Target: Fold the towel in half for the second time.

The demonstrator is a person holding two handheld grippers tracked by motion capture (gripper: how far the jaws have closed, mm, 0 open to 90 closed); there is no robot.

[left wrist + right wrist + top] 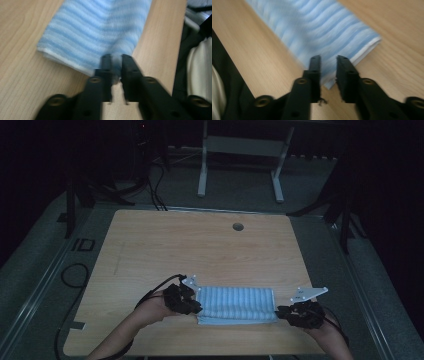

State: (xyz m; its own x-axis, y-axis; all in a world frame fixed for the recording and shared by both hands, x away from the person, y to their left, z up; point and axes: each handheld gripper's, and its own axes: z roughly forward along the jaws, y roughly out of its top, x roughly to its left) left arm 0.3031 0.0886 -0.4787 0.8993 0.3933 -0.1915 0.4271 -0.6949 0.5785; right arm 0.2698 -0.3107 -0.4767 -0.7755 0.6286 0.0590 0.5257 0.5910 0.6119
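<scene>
High view: your left gripper (196,307) and right gripper (280,311), jaws slightly parted, straddle opposite near corners of a folded blue striped towel (236,304); grip unclear through blur. No readable writing.

a blue-and-white striped towel (236,305) lies on a light wooden table (200,245)

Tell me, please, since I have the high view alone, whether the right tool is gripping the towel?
Observer: The right tool has its jaws apart, and a corner of the striped towel lies loose between them.
Operator: And the left tool?
Observer: The left tool has the towel's folded edge between narrower jaws. Blur hides whether they press it.
Operator: Is the towel folded over?
Observer: Yes, at least two white-edged layers show stacked at its far corner in the right gripper view.
</scene>
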